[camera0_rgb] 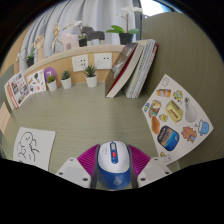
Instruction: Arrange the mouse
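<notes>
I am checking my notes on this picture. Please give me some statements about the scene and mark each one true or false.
1. The mouse sits between the fingers of the claw. True.
2. The mouse is all black. False: it is white, blue and red.
3. A sheet with food pictures lies on the table. True.
4. The books lie flat in a pile. False: they lean upright.
5. Small potted plants stand beyond the mouse. True.

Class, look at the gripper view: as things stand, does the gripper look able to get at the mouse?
Probably yes. The mouse already sits between the gripper fingers, its sides against the pink pads, and nothing lies in the way. A firm grip cannot be confirmed from here.
</notes>
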Available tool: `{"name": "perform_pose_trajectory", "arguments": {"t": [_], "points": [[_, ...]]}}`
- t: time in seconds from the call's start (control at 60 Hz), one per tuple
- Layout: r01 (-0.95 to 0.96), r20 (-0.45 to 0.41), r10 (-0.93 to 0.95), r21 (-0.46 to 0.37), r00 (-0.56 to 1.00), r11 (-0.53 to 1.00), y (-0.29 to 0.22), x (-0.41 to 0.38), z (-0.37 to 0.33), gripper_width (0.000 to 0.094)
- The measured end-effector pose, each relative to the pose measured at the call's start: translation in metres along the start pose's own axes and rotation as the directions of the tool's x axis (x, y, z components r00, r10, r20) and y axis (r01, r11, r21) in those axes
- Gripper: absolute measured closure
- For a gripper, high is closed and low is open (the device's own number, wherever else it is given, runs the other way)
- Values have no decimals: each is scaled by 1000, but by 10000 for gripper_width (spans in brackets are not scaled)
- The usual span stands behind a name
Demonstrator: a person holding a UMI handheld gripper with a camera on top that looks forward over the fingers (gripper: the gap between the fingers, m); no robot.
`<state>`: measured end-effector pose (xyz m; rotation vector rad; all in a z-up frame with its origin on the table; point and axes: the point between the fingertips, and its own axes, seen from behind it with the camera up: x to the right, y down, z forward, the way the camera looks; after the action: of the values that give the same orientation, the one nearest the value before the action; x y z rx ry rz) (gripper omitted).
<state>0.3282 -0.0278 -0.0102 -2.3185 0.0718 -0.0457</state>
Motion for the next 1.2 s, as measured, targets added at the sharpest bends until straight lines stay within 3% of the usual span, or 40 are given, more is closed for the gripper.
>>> {"name": "perform_pose_trajectory", "arguments": {"t": [0.117, 0.267, 0.367, 0.5, 0.617, 0.717, 0.817, 0.917, 1.083, 1.2], "points": [[4, 8, -3, -40, 1000, 999, 2, -2, 1, 564], [-68, -51, 62, -134, 997, 989, -5, 2, -5, 577], [-77, -132, 72, -29, 989, 997, -57, -8, -44, 574], [-66, -148, 86, 133, 985, 989, -137, -61, -109, 577], [-53, -114, 82, 234, 990, 971, -186, -129, -152, 577], [-36, -59, 53, 262, 997, 964, -197, -196, -162, 578], [-18, -24, 24, 236, 999, 972, -173, -251, -143, 578], [-33, 20, 31, 147, 999, 989, -130, -290, -107, 579], [-49, 0, 49, 3, 999, 999, -38, -306, -56, 581], [-47, -19, 46, -51, 999, 998, 7, -301, -39, 578]]}}
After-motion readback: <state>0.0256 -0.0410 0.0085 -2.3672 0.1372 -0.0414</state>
